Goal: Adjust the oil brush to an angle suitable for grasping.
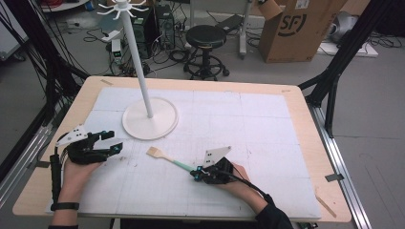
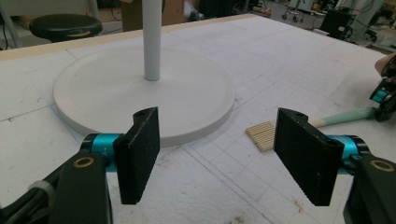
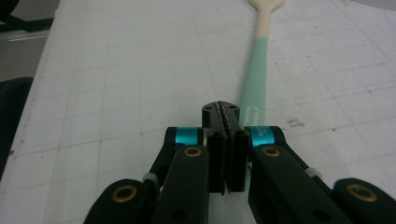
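Observation:
A wooden spatula [image 1: 165, 157] with a slotted head and a mint-green handle lies flat on the white mat near the middle front. My right gripper [image 1: 196, 173] rests at the handle's end with its jaws pressed together and nothing between them. In the right gripper view the spatula's handle [image 3: 256, 79] runs along the mat just right of my right gripper [image 3: 221, 109]. My left gripper [image 1: 113, 141] sits at the left of the mat, open and empty. The left gripper view has my left gripper [image 2: 217, 158] facing the spatula head [image 2: 261, 134] and a white stand [image 2: 140, 88].
The white stand's round base [image 1: 150, 125] sits at the mat's back left, and its tall pole [image 1: 138, 62] carries hooks on top. The wooden table edge [image 1: 315, 143] frames the mat. Beyond the table stand a black stool [image 1: 206, 38] and a cardboard box [image 1: 296, 28].

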The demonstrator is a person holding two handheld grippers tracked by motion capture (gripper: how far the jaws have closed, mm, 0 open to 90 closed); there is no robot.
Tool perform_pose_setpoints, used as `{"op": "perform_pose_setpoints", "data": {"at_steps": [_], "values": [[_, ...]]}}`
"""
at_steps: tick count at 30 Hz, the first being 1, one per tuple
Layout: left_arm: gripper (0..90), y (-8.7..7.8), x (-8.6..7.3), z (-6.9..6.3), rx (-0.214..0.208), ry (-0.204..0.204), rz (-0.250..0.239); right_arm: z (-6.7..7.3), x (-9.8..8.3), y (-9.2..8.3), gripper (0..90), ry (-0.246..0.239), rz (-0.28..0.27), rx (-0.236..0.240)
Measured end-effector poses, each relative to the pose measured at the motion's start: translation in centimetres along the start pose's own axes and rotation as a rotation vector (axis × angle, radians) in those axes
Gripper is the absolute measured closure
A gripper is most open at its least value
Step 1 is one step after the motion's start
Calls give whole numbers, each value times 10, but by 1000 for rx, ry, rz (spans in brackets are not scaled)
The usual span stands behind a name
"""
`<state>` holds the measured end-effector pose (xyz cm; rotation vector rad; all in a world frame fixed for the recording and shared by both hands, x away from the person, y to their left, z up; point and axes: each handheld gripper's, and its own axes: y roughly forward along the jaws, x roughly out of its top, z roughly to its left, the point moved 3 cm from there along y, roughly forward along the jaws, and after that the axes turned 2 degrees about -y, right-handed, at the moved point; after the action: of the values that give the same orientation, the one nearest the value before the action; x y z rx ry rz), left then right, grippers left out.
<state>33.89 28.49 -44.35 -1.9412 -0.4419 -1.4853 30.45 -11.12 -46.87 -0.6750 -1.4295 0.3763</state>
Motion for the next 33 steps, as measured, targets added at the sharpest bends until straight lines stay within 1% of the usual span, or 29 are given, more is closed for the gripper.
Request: {"op": "perform_pose_setpoints", "data": {"at_steps": [1,5,9,10,12,14,17,18,19,20,22,23,24,25,26,28,31,33], "values": [[323,0,0,0,0,0,0,-1,0,0,896,-3,1,-4],[323,1,0,0,-1,-4,0,-7,-1,-1,896,15,0,-35],[324,1,0,0,-4,-1,2,-16,-2,-3,897,39,-2,-67],[324,1,0,0,-2,-1,1,-18,-2,-3,897,55,-8,-75],[325,2,0,0,-4,-1,1,-23,-3,-5,897,69,-12,-94],[325,2,-1,0,-5,-2,0,-27,-4,-6,897,76,-17,-109],[326,3,-1,0,-4,-1,-1,-31,-4,-5,897,80,-18,-131],[327,3,-1,0,-5,-2,-2,-33,-4,-5,897,75,-15,-136],[327,3,-1,0,-5,-3,-3,-33,-4,-6,897,86,-12,-137],[327,3,-1,0,-5,-4,-5,-35,-4,-5,897,78,-13,-150],[327,3,0,0,-7,-5,-7,-37,-3,-5,897,88,-5,-156],[328,3,0,0,-7,-6,-9,-40,-3,-5,897,79,-9,-172],[328,3,0,0,-8,-7,-11,-42,-2,-4,897,90,0,-178],[328,4,0,0,-8,-6,-11,-42,-2,-4,897,90,0,-178],[328,4,0,0,-8,-6,-10,-44,-1,-3,897,91,1,-189],[328,4,0,0,-9,-7,-12,-46,1,-2,897,90,13,-196],[328,3,0,0,-11,-8,-14,-50,4,1,897,102,23,-213],[328,3,0,0,-10,-7,-13,-51,5,1,897,107,24,-214]]}}
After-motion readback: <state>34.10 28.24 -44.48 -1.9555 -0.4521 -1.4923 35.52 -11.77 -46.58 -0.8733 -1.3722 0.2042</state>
